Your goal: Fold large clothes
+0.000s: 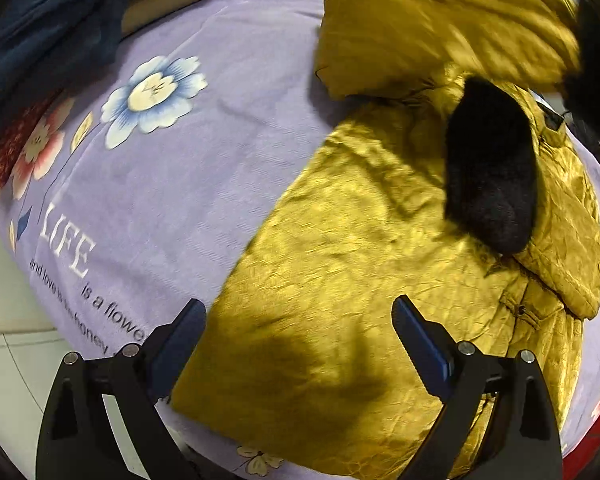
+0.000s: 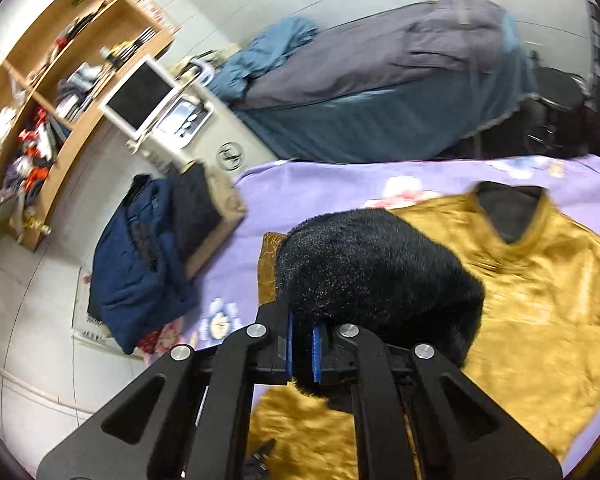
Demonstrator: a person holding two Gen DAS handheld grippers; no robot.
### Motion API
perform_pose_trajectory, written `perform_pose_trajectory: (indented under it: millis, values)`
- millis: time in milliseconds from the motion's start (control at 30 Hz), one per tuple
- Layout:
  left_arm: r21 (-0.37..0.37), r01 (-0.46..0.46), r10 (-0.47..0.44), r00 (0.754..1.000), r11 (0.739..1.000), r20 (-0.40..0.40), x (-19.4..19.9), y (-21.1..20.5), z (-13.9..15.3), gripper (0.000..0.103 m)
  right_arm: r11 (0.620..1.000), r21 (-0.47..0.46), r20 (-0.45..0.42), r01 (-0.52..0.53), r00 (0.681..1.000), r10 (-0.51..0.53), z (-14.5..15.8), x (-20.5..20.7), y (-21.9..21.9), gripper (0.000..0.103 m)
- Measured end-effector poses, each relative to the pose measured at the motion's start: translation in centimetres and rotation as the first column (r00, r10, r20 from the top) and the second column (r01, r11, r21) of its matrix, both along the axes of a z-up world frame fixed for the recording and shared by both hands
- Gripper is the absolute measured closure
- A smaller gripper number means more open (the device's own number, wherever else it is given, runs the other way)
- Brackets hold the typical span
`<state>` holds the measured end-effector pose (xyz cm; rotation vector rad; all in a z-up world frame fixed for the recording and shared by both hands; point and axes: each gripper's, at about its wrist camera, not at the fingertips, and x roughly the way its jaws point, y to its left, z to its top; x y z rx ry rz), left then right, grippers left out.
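Mid-fold: the right hand-held gripper pinches the black fur cuff, carrying a sleeve over the mustard jacket filling the frame's right on the bed. The left hand-held gripper hovers open; next, lay the sleeve flat.

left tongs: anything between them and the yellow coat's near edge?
Nothing visible. The left tongs hang open directly over the near part of the yellow coat on the purple sheet. The black fur cuff lies farther along the coat. The right tongs grip black fur.
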<state>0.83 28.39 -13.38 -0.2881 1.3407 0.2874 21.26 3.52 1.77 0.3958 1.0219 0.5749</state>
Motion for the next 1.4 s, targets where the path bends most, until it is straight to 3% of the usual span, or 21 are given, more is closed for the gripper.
perform_pose_trajectory:
  millis: [133, 267, 400, 533, 733, 833, 900, 967, 1067, 1133, 1167, 1233, 1300, 1400]
  values:
    - [0.001, 0.041, -0.041, 0.999, 0.999, 0.005, 0.8, -1.3, 0.1, 0.011, 0.992, -0.07, -0.059, 0.109, 0.992, -0.113, -2.1, -0.5, -6.1, 0.096]
    - [0.007, 0.086, -0.086, 0.996, 0.996, 0.005, 1.5, -2.6, 0.2, 0.011, 0.973, -0.106, -0.166, 0.205, 0.961, -0.22, -5.9, -0.8, -11.1, 0.096]
    - [0.016, 0.117, -0.117, 0.993, 0.993, 0.006, 2.0, -3.8, 0.5, 0.011, 0.956, -0.162, -0.173, 0.243, 0.947, -0.27, -8.1, -1.6, -13.6, 0.096]
    - [0.018, 0.134, -0.134, 0.991, 0.991, 0.0, 2.4, -4.4, 0.5, 0.011, 0.95, -0.166, -0.179, 0.265, 0.939, -0.294, -9.1, -2.4, -15.1, 0.096]
    - [0.03, 0.161, -0.161, 0.987, 0.986, -0.01, 3.0, -5.4, 0.3, 0.011, 0.924, -0.252, -0.147, 0.288, 0.932, -0.331, -10.3, -2.4, -16.4, 0.096]
    - [0.029, 0.175, -0.174, 0.985, 0.984, -0.018, 3.1, -5.8, 0.3, 0.011, 0.917, -0.279, -0.201, 0.285, 0.916, -0.346, -12.4, -2.4, -17.2, 0.095]
    - [0.034, 0.19, -0.189, 0.982, 0.981, -0.02, 3.4, -6.3, 0.2, 0.011, 0.918, -0.288, -0.247, 0.272, 0.906, -0.345, -13.8, -2.8, -17.6, 0.086]
    - [0.044, 0.209, -0.209, 0.978, 0.977, -0.019, 3.6, -6.7, 0.5, 0.011, 0.914, -0.292, -0.275, 0.283, 0.89, -0.364, -14.6, -3.3, -18.0, 0.066]
    - [0.054, 0.228, -0.227, 0.974, 0.972, -0.014, 3.9, -7.2, 0.9, 0.011, 0.876, -0.308, -0.216, 0.37, 0.87, -0.444, -13.8, -4.9, -19.3, 0.049]
    - [0.059, 0.238, -0.237, 0.971, 0.969, -0.014, 4.0, -7.6, 0.9, 0.01, 0.836, -0.325, -0.155, 0.443, 0.847, -0.509, -12.4, -6.2, -20.1, 0.048]
    - [0.062, 0.246, -0.245, 0.969, 0.967, -0.016, 4.1, -7.8, 0.8, 0.01, 0.829, -0.328, -0.128, 0.453, 0.848, -0.514, -11.7, -6.7, -20.1, 0.048]
    - [0.063, 0.261, -0.26, 0.965, 0.963, -0.024, 4.3, -8.5, 0.7, 0.01, 0.851, -0.33, -0.072, 0.409, 0.888, -0.455, -10.4, -7.1, -18.8, 0.048]
    - [0.062, 0.276, -0.275, 0.961, 0.959, -0.028, 4.2, -8.7, 0.4, 0.01, 0.877, -0.362, -0.025, 0.315, 0.938, -0.347, -9.6, -7.4, -16.4, 0.043]
    - [0.065, 0.299, -0.297, 0.954, 0.952, -0.027, 4.1, -9.1, 0.5, 0.01, 0.902, -0.399, -0.024, 0.168, 0.981, -0.194, -10.5, -7.5, -12.5, 0.041]
